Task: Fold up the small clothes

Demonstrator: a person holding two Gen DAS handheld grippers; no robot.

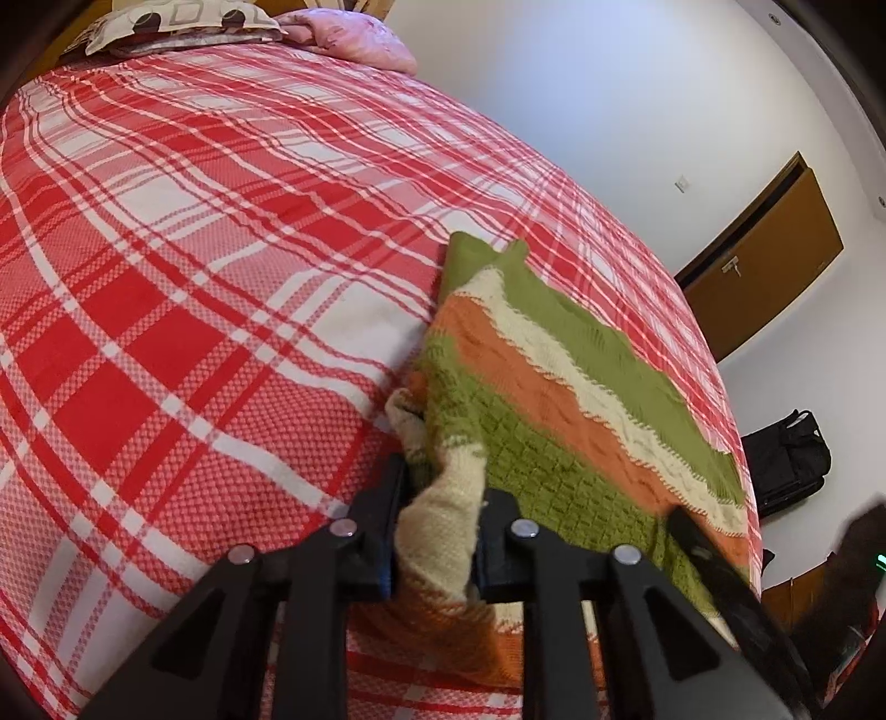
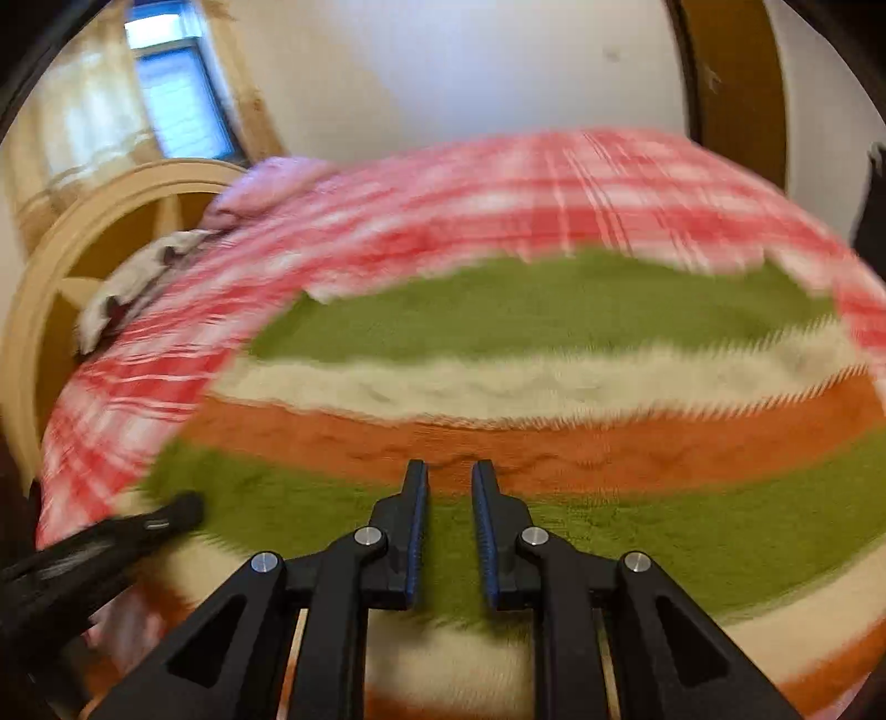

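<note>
A small knitted sweater (image 1: 559, 399) with green, cream and orange stripes lies on the red and white plaid bed cover (image 1: 194, 249). My left gripper (image 1: 440, 498) is shut on a bunched cream and green edge of the sweater at its near left side, lifting it a little. In the right wrist view the sweater (image 2: 526, 310) fills the middle, blurred by motion. My right gripper (image 2: 447, 471) is open and empty, just above the sweater's orange stripe. The left gripper's finger (image 2: 166, 518) shows at the lower left there.
Pillows (image 1: 183, 25) and a pink cushion (image 1: 354, 39) lie at the head of the bed by a wooden headboard (image 2: 83, 238). A brown door (image 1: 764, 260) and a black bag (image 1: 786, 459) stand beyond the bed's right edge. A window (image 2: 177, 105) is behind the headboard.
</note>
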